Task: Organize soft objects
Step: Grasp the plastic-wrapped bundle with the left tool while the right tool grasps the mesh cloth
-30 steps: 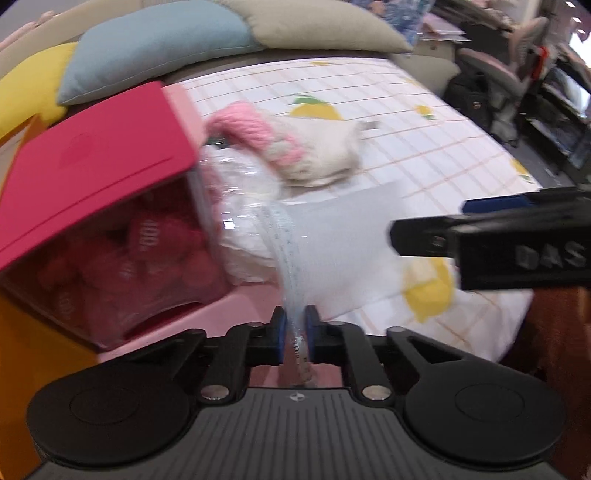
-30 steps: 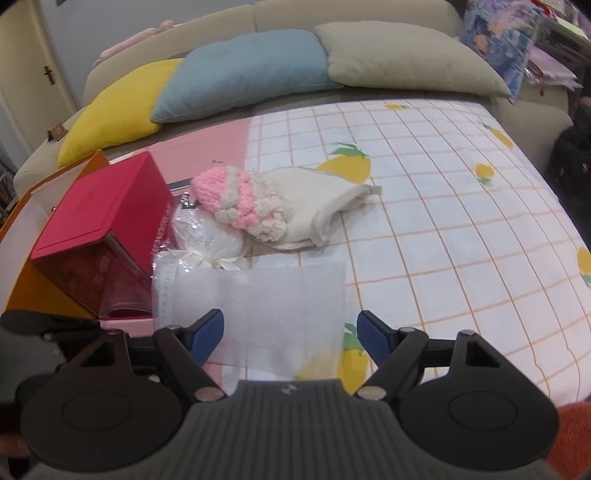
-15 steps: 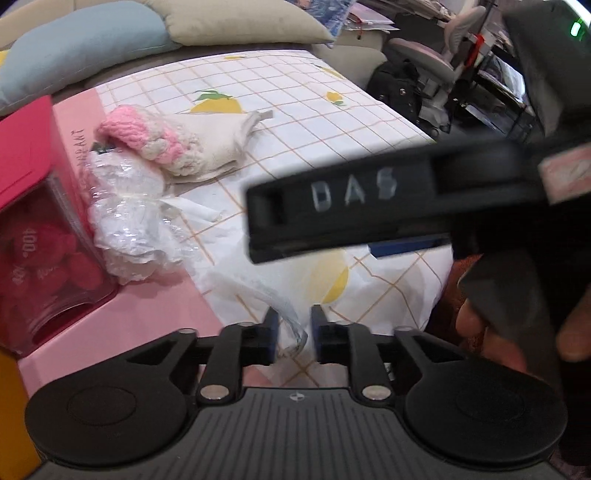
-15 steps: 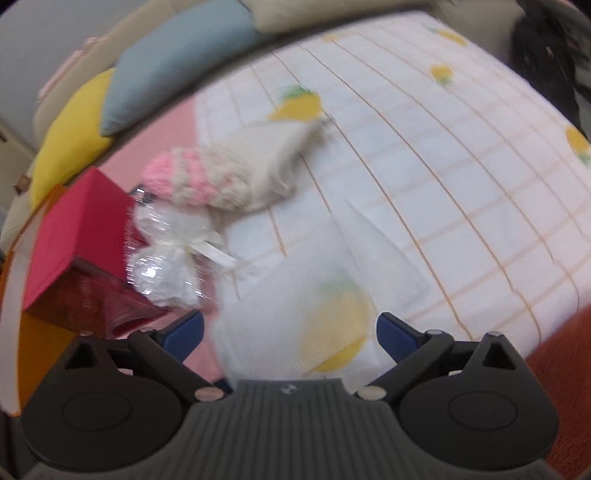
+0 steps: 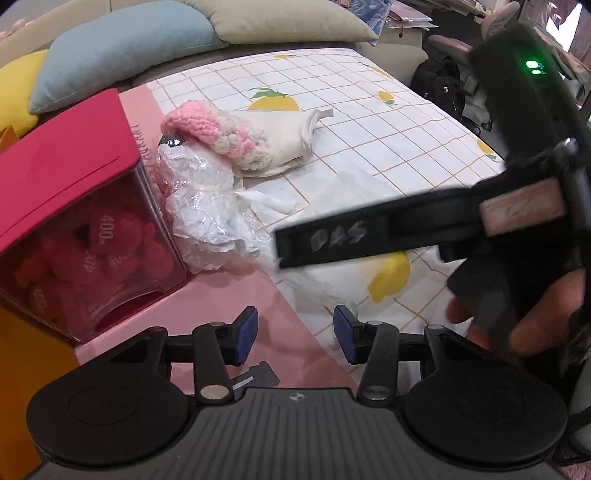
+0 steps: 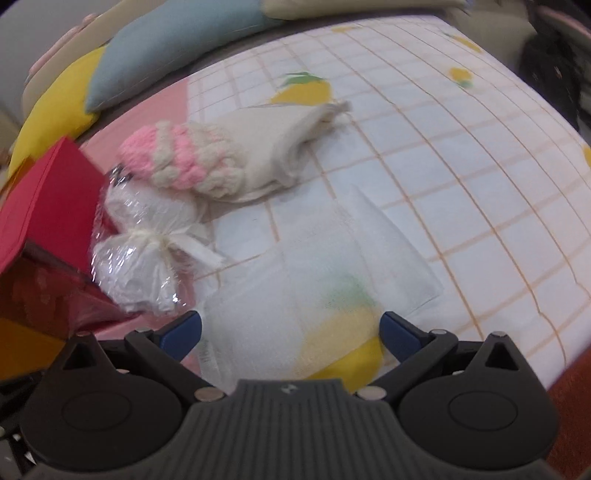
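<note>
A clear zip bag [image 6: 314, 284] lies flat on the checked sheet [image 6: 461, 166], between my right gripper's [image 6: 290, 326] wide-open jaws. My left gripper [image 5: 295, 332] is open and empty just before the bag's near edge [image 5: 332, 288]. A pink and cream knit piece [image 6: 181, 166] rests on a folded cream cloth [image 6: 273, 147] farther back; both also show in the left wrist view [image 5: 218, 136]. A crinkled clear-wrapped white bundle [image 6: 144, 243] tied with ribbon lies left of the bag. The right gripper's body [image 5: 424, 229] crosses the left wrist view.
A red-lidded clear box [image 5: 74, 218] of red items stands at the left on a pink sheet [image 5: 229, 295]. Blue [image 5: 122, 44], yellow [image 6: 55, 110] and beige [image 5: 280, 22] pillows line the back. An orange panel [image 5: 22, 369] is at the far left. Chairs and bags stand beyond the bed's right edge.
My left gripper has opened and let go of the zip bag, which now lies flat on the sheet. My right gripper has moved down over the bag, jaws still open.
</note>
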A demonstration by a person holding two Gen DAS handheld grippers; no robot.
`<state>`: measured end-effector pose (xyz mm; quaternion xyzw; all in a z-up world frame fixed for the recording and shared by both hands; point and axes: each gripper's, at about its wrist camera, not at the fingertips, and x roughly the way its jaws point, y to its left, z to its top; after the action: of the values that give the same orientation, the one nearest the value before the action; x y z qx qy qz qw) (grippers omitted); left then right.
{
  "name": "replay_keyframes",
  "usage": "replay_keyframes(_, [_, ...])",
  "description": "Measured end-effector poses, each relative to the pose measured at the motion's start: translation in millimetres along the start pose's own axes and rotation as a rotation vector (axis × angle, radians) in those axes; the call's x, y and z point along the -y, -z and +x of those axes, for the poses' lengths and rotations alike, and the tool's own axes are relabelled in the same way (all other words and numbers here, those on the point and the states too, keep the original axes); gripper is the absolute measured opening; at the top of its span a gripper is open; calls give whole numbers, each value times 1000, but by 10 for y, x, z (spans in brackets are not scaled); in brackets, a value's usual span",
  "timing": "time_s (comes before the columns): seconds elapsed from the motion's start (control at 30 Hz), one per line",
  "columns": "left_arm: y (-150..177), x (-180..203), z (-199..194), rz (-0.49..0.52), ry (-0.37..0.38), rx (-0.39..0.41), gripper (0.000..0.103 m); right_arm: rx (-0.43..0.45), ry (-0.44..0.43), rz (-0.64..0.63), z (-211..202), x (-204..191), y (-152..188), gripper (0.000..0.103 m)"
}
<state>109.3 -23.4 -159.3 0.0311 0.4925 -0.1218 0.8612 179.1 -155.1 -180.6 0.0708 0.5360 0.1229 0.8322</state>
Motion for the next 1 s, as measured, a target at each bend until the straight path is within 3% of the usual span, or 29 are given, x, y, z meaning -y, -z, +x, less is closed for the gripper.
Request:
replay_keyframes(0.2, [26,3,-4,16,-30,-17,54,-10,83,-207,75,-231,88,101])
replay_keyframes(0.3, [39,-15,-31,8,-38,-17,54,-2,81,-215,57,-208,95,97])
replay_keyframes(0.37, [40,-25,-57,4,-42,-9,54,21,102,-222,37,-200,88,78])
replay_keyframes(0.5, [30,-35,-90,-2,-48,4,54,55,113,-265,3,-217,89,61])
replay_keyframes(0.6, [30,-31,-125,0,-53,18,54,69,103,-292,-9,-239,91,41])
replay_keyframes(0.63, [26,-27,-130,3,-56,24,54,71,100,-297,-12,-241,89,29])
replay_keyframes(0.67, [21,-26,-140,6,-62,34,54,73,96,-298,-19,-246,87,9])
replay_keyframes(0.7, [19,-28,-159,6,-67,41,54,71,84,-297,-38,-245,93,3])
replay_keyframes(0.83, [-22,-8,-191,29,-86,76,54,44,-7,-259,-66,-199,79,0])
replay_keyframes(0.9, [-58,43,-212,73,-115,100,54,64,2,-234,-116,-168,71,0])
replay_keyframes(1.0, [-113,176,-234,207,-216,143,54,127,27,-193,-233,-83,17,0])
